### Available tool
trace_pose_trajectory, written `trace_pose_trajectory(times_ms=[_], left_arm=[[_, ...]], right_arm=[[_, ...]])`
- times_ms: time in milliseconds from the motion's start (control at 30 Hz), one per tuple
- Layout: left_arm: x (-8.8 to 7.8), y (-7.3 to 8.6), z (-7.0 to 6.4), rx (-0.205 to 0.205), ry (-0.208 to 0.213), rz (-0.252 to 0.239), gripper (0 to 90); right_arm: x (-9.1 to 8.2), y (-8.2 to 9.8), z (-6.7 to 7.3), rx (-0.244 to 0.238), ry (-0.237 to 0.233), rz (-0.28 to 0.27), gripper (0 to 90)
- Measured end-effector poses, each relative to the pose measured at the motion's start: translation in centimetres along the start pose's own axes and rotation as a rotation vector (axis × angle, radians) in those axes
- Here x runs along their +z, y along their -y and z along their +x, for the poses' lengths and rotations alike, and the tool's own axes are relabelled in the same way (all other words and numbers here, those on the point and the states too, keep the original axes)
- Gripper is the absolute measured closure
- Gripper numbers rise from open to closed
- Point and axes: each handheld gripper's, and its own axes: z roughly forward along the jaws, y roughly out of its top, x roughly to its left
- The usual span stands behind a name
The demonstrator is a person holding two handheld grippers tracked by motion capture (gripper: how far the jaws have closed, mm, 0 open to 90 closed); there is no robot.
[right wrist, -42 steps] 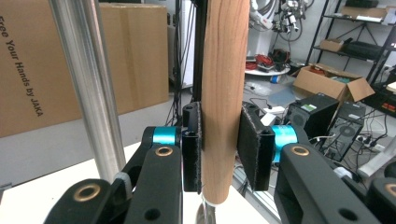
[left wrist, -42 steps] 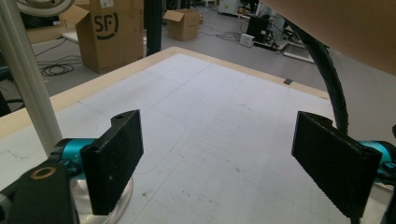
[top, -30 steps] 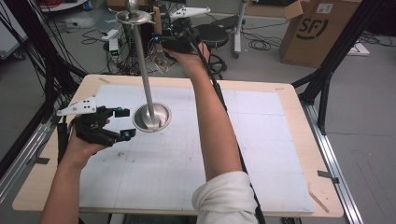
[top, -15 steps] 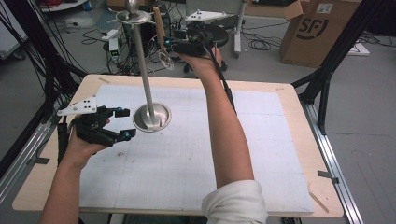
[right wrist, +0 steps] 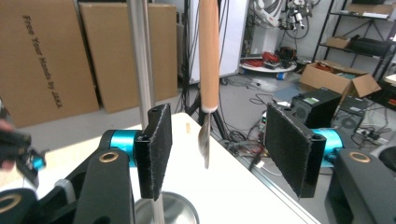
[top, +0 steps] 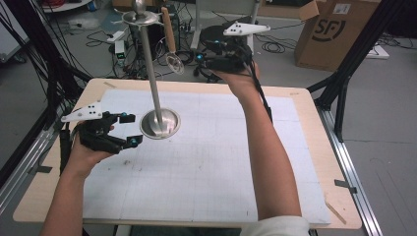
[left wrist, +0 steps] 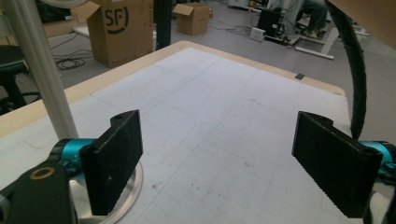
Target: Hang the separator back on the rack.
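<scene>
Here the right tool (top: 200, 58) hangs raised beyond the table (top: 305, 147), jaws apart, near the wooden-handled strainer (top: 170, 42) hanging from the metal stand (top: 158, 120). The left tool (top: 130, 130), jaws apart, rests beside the stand's base.

One stand (top: 158, 123), one spoon (top: 170, 42)

Silver stand (top: 158, 123), wooden-handled utensil (top: 168, 29), white gridded mat (top: 206, 162), black claws.
</scene>
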Motion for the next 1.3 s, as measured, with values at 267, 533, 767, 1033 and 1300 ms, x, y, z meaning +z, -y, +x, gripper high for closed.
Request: trace_pose_trajectory(times_ms=[267,533,767,1033,1300], left_arm=[[0.2,0.0,-0.2,0.005,-0.008,0.010,16.6],[0.3,0.1,-0.1,0.001,-0.016,0.004,16.5],[0.6,0.3,0.1,-0.006,-0.020,0.013,16.5],[0.8,1.2,0.7,-0.029,-0.049,0.024,16.5],[0.7,1.6,0.9,-0.035,-0.068,0.024,16.3]], right_arm=[[-4.1,2.5,0.2,-0.003,0.018,-0.010,37.2],[-7.4,4.8,0.9,0.010,0.011,-0.038,33.5],[-9.4,7.5,1.3,0.031,-0.003,-0.048,31.1],[-11.0,9.7,2.1,0.025,-0.012,-0.032,29.5],[-12.1,12.2,2.8,0.030,-0.019,-0.038,28.6]])
